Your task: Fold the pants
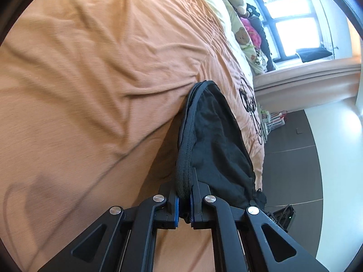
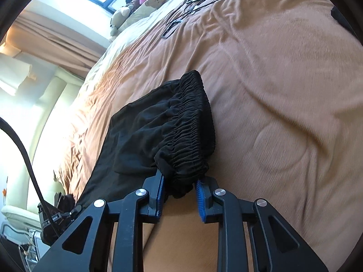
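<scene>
My left gripper (image 1: 184, 200) was clamped tight on the waistband edge of the black pants (image 1: 217, 140), its blue pads (image 1: 175, 210) pressed nearly together with only the thin band between them. My right gripper (image 2: 179, 196) gripped the bunched elastic waistband (image 2: 192, 131) at its other end, the jaws standing a little wider around the thicker gather of cloth. The pants hung from both grips, lifted just above the orange bedspread (image 1: 90, 79), their cloth trailing off toward the side of the bed. Farther along the bedspread lay a tangle of black cables (image 2: 195, 2). At the far end, near the bright window (image 1: 288, 15), a teddy-bear pillow (image 1: 242, 36) rested among soft toys.
</scene>
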The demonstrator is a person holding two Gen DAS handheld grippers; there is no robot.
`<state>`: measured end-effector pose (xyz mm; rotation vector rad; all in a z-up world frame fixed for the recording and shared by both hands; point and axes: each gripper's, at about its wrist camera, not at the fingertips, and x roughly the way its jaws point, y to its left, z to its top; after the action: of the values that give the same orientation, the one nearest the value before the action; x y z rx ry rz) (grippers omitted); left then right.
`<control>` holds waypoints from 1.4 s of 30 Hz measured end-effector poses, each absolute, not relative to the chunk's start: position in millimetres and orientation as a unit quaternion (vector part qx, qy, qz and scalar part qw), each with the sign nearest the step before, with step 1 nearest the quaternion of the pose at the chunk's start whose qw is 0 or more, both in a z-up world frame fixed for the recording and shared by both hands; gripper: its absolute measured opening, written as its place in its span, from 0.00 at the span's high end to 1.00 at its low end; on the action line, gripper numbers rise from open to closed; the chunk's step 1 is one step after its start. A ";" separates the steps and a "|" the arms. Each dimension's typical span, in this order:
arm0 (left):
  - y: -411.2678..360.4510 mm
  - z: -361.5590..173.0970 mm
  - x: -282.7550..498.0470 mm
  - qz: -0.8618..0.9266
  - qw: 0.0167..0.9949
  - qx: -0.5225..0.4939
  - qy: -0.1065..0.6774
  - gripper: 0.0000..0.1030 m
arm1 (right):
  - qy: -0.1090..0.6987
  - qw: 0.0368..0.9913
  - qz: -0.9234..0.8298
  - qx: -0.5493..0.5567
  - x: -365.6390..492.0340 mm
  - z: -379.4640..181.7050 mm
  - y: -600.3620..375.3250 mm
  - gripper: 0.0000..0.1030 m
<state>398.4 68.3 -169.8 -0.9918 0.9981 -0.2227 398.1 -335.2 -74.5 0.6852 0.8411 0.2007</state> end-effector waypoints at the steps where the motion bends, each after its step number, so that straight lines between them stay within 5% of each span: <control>1: 74.3 -170.3 392.0 -0.101 0.757 -0.457 0.457 0.94 | 0.400 0.851 0.097 0.325 396.8 -74.0 -332.4 0.79; 24: 132.6 -161.9 287.1 -0.070 0.768 -0.469 0.430 0.94 | 0.416 0.849 0.149 0.290 364.8 -83.5 -264.4 0.79; 42: 99.5 -194.1 269.3 -0.087 0.744 -0.455 0.482 0.93 | 0.412 0.864 0.140 0.255 353.0 -74.8 -276.0 0.81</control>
<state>269.3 99.5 -194.1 -0.9964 1.0551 -0.1906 353.0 -276.0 -74.8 0.5343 0.8631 0.2945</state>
